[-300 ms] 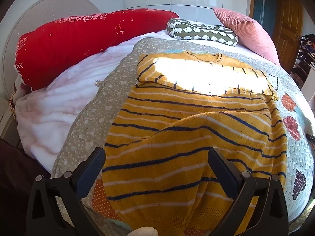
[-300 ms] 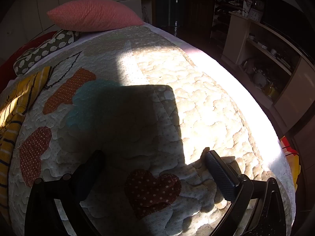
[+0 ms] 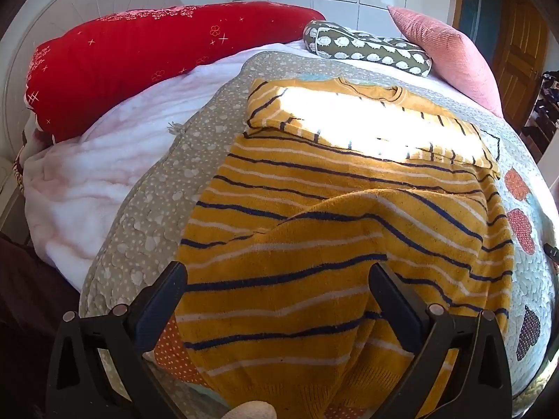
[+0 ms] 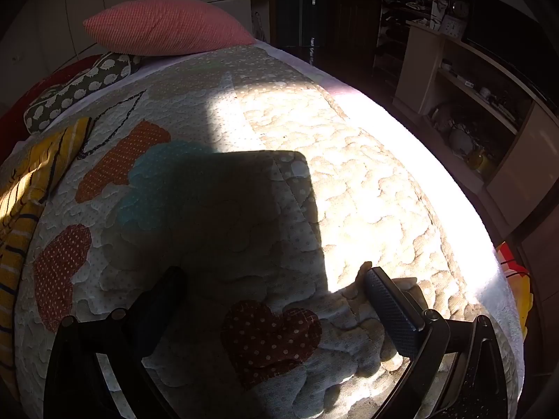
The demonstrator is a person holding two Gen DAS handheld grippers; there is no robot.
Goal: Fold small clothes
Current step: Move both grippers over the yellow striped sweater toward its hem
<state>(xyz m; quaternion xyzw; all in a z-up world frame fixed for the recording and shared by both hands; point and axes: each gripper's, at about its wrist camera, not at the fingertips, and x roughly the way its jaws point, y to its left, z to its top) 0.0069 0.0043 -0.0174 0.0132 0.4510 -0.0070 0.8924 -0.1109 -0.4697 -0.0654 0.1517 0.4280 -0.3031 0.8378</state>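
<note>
Left wrist view, going left to right: a long red bolster (image 3: 132, 59) with little pink star and flower prints at 10 o'clock, then a fluffy white blanket (image 3: 104, 174) below it, then the quilted bed cover (image 3: 146, 216), grey with pale hearts and dots. The yellow knit sweater (image 3: 332, 237) with navy and white stripes lies dead centre on the cover, its lower part bunched and folded up, the collar end at 12 o'clock in bright sun. The left tool (image 3: 279, 279) is spread wide open right over the hem, not pinching anything. A green patterned cushion (image 3: 370, 50) and a ribbed pink pillow (image 3: 447, 52) sit around 1 o'clock.

Right wrist view: the right tool (image 4: 272, 279) also gapes open over bare quilt, above a dotted dark-red heart patch (image 4: 269, 335). The sweater only peeks in at 9 o'clock. No readable writing anywhere.
</note>
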